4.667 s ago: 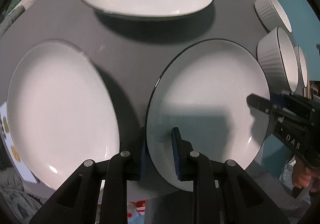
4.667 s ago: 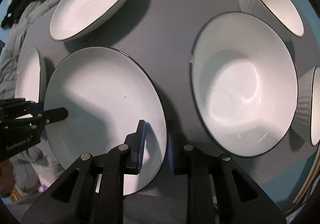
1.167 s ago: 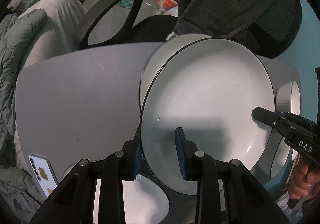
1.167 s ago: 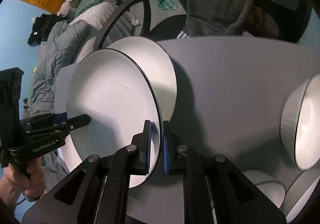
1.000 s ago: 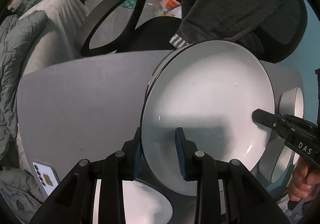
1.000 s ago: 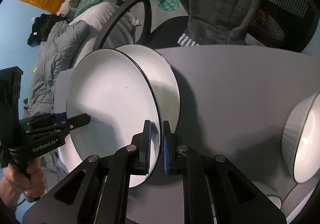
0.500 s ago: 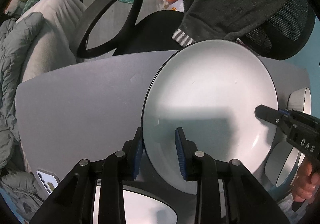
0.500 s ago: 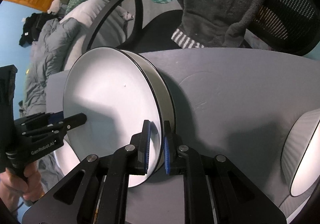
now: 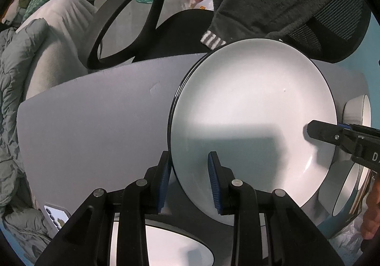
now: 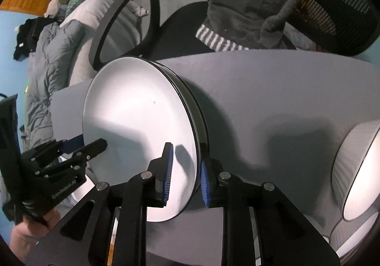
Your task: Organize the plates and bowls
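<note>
Nearest, right claw (image 10: 184, 172) just eased apart astride top plate's (image 10: 133, 123) rim, left claw (image 9: 188, 179) clamped on its opposite edge; beneath, second plate (image 10: 201, 121), two stacked on grey surface (image 10: 273, 90); rightward, ribbed bowls (image 10: 356, 171), cropped, count unclear; empty throughout.

"GenRobot.AI" on left gripper (image 10: 93, 147) body.

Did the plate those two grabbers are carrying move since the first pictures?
Yes. The plate went from the middle of the gray table to its far edge by the chair, and now sits on another plate.
</note>
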`<action>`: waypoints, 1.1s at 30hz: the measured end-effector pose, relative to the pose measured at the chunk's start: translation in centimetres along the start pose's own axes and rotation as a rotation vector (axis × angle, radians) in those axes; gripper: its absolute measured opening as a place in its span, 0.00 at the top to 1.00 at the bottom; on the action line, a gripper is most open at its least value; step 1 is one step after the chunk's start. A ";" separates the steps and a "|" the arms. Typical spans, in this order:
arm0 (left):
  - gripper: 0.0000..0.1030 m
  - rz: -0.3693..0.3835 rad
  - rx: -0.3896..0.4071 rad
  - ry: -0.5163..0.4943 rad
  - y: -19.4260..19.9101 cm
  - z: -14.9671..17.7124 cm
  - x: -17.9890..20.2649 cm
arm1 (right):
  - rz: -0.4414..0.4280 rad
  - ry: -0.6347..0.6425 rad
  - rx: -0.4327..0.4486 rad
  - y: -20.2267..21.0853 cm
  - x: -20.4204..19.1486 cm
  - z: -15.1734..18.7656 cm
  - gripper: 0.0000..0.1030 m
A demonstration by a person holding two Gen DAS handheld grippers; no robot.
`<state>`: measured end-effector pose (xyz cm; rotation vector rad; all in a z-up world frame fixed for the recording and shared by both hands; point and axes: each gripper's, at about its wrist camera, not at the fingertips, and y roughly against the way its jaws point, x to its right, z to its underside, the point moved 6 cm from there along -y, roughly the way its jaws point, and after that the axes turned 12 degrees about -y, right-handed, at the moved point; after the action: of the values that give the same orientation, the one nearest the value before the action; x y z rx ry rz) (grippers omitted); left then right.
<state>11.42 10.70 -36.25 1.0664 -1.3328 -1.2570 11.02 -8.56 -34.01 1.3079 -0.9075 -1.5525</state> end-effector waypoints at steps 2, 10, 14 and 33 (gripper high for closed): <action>0.71 0.005 0.000 0.006 0.0 0.1 0.0 | -0.009 -0.011 -0.007 0.0 -0.1 0.1 0.74; 0.59 0.029 0.034 0.038 0.6 0.9 0.4 | -0.006 -0.031 -0.017 0.3 -0.2 0.4 0.72; 0.56 0.037 0.051 0.043 1.1 1.4 0.6 | 0.004 -0.030 -0.013 0.3 -0.2 0.5 0.72; 0.48 0.064 0.100 0.080 2.8 4.0 0.6 | 0.028 -0.034 0.017 0.7 0.1 1.4 0.69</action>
<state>7.47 10.91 -33.34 1.1233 -1.3701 -1.0991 9.74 -8.93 -33.14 1.2793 -0.9581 -1.5529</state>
